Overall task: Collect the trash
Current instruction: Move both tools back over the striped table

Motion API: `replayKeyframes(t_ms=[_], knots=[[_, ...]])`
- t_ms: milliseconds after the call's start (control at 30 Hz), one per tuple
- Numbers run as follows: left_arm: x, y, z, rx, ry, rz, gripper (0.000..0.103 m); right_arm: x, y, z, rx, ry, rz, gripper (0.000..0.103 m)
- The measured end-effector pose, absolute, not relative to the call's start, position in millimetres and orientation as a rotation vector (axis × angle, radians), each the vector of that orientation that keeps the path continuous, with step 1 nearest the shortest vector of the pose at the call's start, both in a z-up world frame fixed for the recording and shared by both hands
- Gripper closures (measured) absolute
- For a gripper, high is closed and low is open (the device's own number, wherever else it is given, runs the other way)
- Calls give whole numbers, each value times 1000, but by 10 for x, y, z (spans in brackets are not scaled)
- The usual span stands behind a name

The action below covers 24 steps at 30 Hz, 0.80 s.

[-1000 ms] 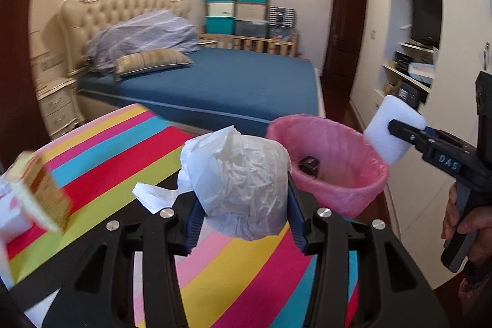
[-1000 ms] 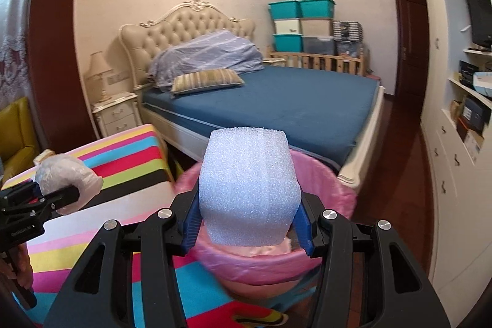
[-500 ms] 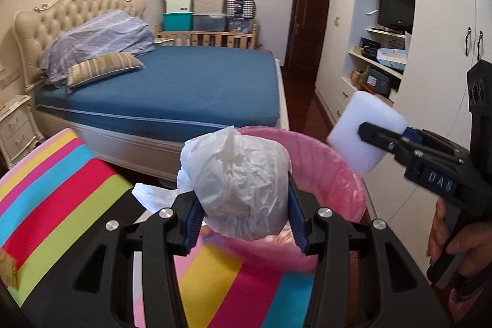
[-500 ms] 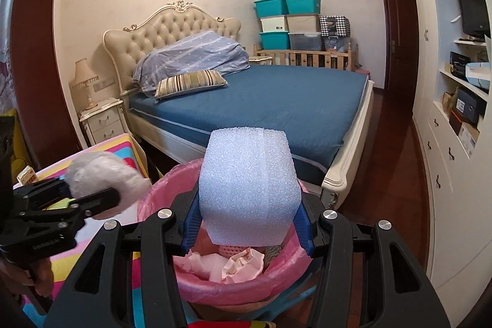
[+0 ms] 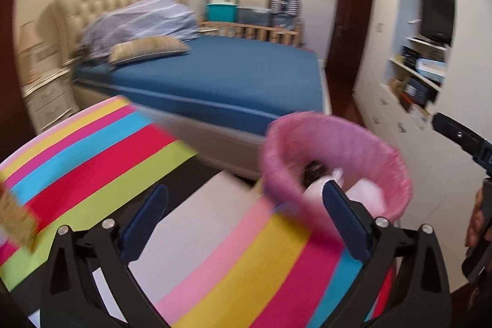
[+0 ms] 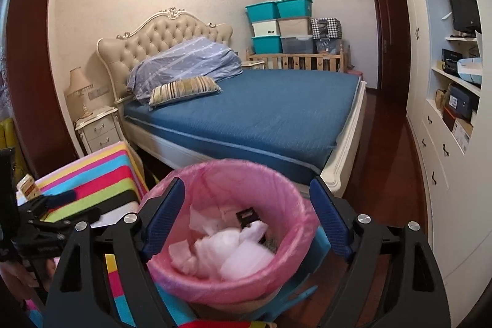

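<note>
A bin with a pink liner [image 6: 276, 186] stands on the floor beside the striped table; it also shows in the left wrist view [image 5: 307, 125]. White crumpled trash [image 6: 233, 251] lies inside it. My right gripper [image 6: 246, 214] is open and empty, right above the bin. My left gripper [image 5: 243, 220] is open and empty over the striped tablecloth [image 5: 92, 162], left of the bin. The left gripper also shows at the left of the right wrist view [image 6: 58, 205]. The right gripper's tip shows at the right of the left wrist view [image 5: 461, 134].
A yellow carton [image 5: 15, 220] lies on the table's left edge, also in the right wrist view [image 6: 29, 189]. A blue bed [image 6: 261, 112] stands behind the bin. White cabinets with shelves [image 6: 455, 112] line the right wall. Wooden floor [image 6: 387, 143] runs between them.
Both grippers have opened. The white wad from the left gripper and the foam block from the right gripper are gone from the jaws; white trash now lies in the bin. The left gripper swung back left.
</note>
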<state>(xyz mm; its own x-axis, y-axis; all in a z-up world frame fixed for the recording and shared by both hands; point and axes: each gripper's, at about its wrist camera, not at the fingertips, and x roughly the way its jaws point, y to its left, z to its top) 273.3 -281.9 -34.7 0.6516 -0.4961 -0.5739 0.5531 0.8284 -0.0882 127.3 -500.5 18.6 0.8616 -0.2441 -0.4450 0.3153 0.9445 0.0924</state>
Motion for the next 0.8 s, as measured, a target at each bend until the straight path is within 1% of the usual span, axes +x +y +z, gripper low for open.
replayKeyframes(t_ms=[133,367,500,800], knots=[[2551,-2361,-405,104,631,-509,5,1278,-4744,127,165,469,-246,24],[2109,-1599,-418,197,597,-382,5,1403,-4096,53,130,521,-112,24],[1887,-1178,-459,224,598,-310,5,1477,-3677,14,93,544,-38,21],[1643,-169,-523,151,646,-120,5,1647,-2886,-145,54,623,94,19]])
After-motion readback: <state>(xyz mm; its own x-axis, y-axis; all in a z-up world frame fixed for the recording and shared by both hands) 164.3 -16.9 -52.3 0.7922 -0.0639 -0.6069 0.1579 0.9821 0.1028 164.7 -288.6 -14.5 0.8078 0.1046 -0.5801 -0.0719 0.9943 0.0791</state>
